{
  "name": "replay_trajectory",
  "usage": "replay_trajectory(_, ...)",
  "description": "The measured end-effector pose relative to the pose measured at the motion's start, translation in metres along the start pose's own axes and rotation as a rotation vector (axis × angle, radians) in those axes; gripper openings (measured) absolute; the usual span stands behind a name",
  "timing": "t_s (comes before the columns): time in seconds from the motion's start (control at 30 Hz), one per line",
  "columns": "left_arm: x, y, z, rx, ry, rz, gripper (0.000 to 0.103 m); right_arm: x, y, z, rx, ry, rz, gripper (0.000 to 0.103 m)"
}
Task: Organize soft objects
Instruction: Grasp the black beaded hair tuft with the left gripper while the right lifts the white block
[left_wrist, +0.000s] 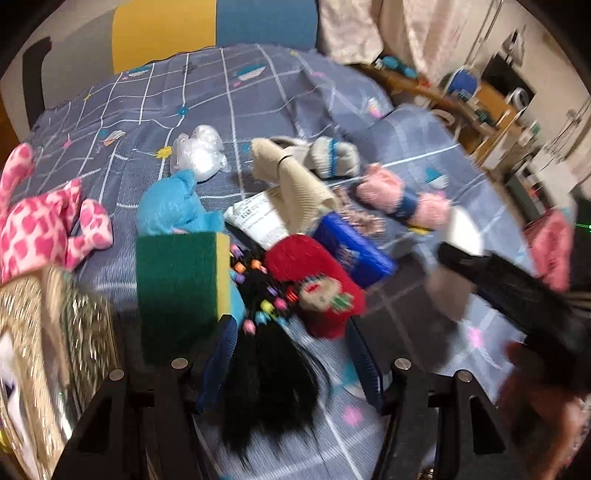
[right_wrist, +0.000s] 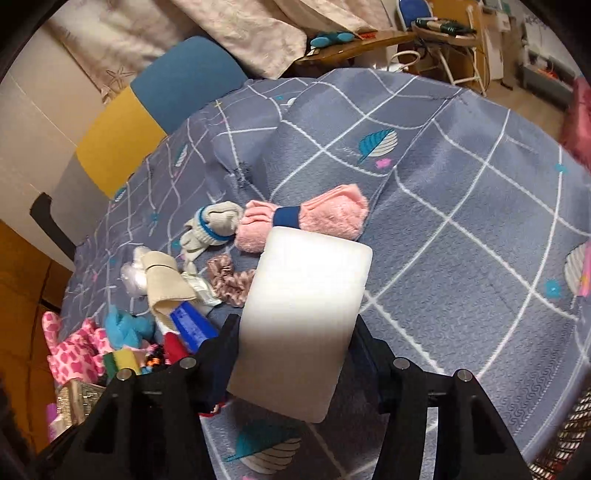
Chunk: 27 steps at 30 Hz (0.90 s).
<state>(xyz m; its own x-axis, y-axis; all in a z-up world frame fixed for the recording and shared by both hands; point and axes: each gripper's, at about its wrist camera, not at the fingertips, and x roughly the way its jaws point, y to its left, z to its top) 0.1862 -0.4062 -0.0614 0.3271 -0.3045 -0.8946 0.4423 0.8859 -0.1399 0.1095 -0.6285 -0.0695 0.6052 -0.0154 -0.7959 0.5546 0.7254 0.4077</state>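
My left gripper (left_wrist: 290, 325) is open above a pile of soft things on the bed: a black hair piece with coloured beads (left_wrist: 271, 354) lies between its fingers, a red knitted sock (left_wrist: 317, 284) beside it. A green and yellow sponge (left_wrist: 181, 291) stands just left of the left finger, touching or apart I cannot tell. My right gripper (right_wrist: 295, 325) is shut on a white sponge block (right_wrist: 303, 317), held above the bedspread. It shows at right in the left wrist view (left_wrist: 458, 243). Pink socks (right_wrist: 306, 218) lie beyond it.
A pink checked plush (left_wrist: 44, 225), blue plush (left_wrist: 173, 206), beige sock (left_wrist: 291, 181), grey striped sock (left_wrist: 332, 155), blue pack (left_wrist: 354, 251), plastic bag (left_wrist: 199, 151) and scrunchie (right_wrist: 229, 277) lie on the grey grid bedspread (right_wrist: 461, 229). A glittery basket (left_wrist: 55, 332) stands at left. A wooden desk (left_wrist: 476, 107) stands behind.
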Motion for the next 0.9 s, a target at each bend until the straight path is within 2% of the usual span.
replay_trajectory(0.1,0.026,-0.002,0.006,0.041,0.022,0.080,0.057,-0.001,-0.002,0.002,0.010,0.005,0.021,0.058)
replay_trajectory(0.13,0.033,-0.004,0.007,0.032,0.000,0.102,0.054,-0.001,-0.002,0.003,0.015,0.005,0.029,0.059)
replay_trajectory(0.2,0.046,-0.007,0.006,0.055,0.009,0.133,0.053,0.002,-0.001,0.005,0.020,0.008,0.037,0.059)
replay_trajectory(0.27,0.054,-0.013,0.004,0.107,-0.002,0.188,0.050,0.002,-0.002,0.004,0.026,0.008,0.048,0.059)
replay_trajectory(0.3,0.055,-0.018,0.003,0.131,-0.012,0.216,0.045,0.002,-0.001,0.005,0.025,0.007,0.050,0.059)
replay_trajectory(0.33,0.058,-0.022,0.002,0.160,-0.017,0.242,0.031,0.001,0.000,0.005,0.024,0.005,0.050,0.059)
replay_trajectory(0.4,0.067,-0.028,-0.002,0.208,0.006,0.290,0.031,0.000,0.000,0.004,0.023,0.001,0.052,0.059)
replay_trajectory(0.43,0.069,-0.026,-0.004,0.256,0.062,0.284,0.029,-0.001,0.000,0.005,0.022,-0.004,0.049,0.059)
replay_trajectory(0.7,0.018,-0.007,-0.019,0.154,-0.048,0.112,0.028,0.000,-0.004,0.005,0.025,-0.009,0.033,0.059)
replay_trajectory(0.9,-0.020,0.009,-0.036,0.094,-0.094,-0.035,0.028,0.007,-0.003,0.003,0.000,-0.002,0.005,0.059)
